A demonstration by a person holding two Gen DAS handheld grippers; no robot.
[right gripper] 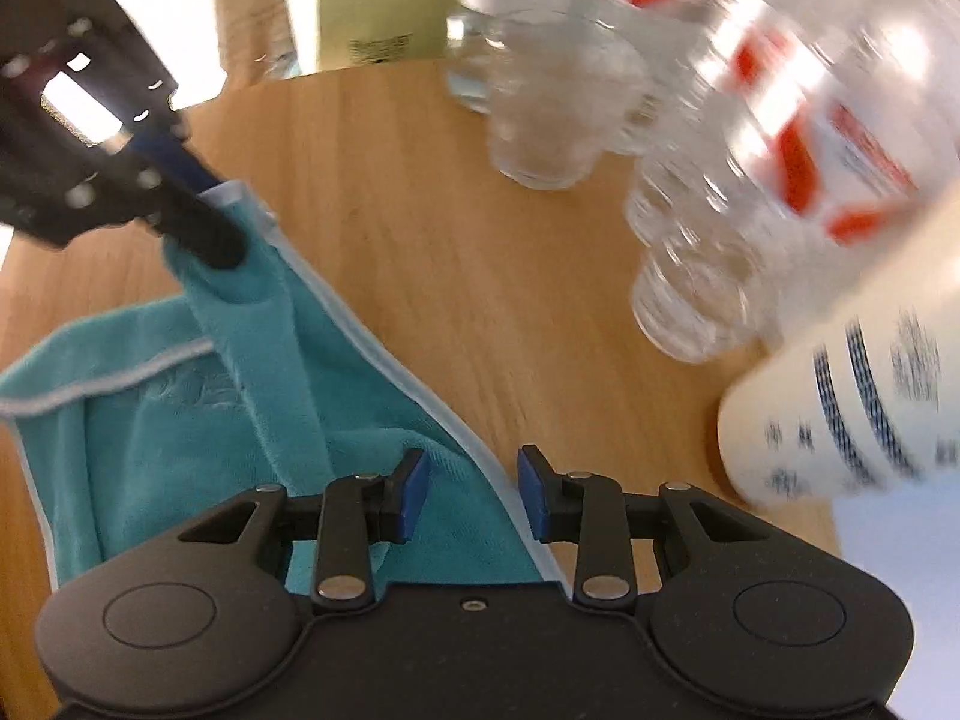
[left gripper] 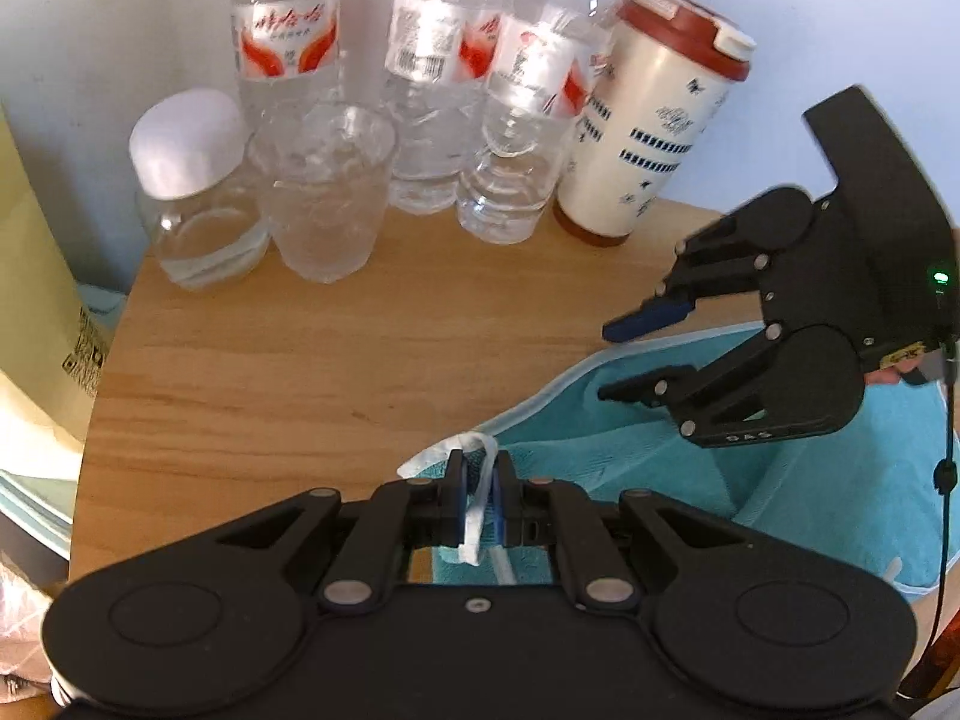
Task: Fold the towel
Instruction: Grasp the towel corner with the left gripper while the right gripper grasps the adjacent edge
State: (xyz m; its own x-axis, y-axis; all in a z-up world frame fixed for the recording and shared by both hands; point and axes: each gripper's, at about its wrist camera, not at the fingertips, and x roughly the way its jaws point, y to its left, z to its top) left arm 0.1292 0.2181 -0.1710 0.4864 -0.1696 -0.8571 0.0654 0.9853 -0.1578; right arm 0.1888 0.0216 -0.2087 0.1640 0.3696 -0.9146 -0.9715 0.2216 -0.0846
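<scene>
The left hand-held gripper [left gripper: 479,495], at the bottom centre of the left wrist view, is closed narrow on the white-edged corner of the teal towel [left gripper: 630,456]. The towel lies at the lower right of that view on the wooden tabletop [left gripper: 336,360]. The right hand-held gripper [right gripper: 474,492] has its jaws wide apart, one on each side of the towel's white hem, holding nothing. Water bottles [left gripper: 288,42], a clear cup [left gripper: 324,192], a jar [left gripper: 192,192] and a lidded tumbler [left gripper: 654,120] stand along the top.

Clutter at the back of the round wooden table [left gripper: 336,360]

Three water bottles [left gripper: 288,30], a clear cup [left gripper: 324,192], a white-lidded jar [left gripper: 192,192], a red-lidded tumbler [left gripper: 648,120].
</scene>
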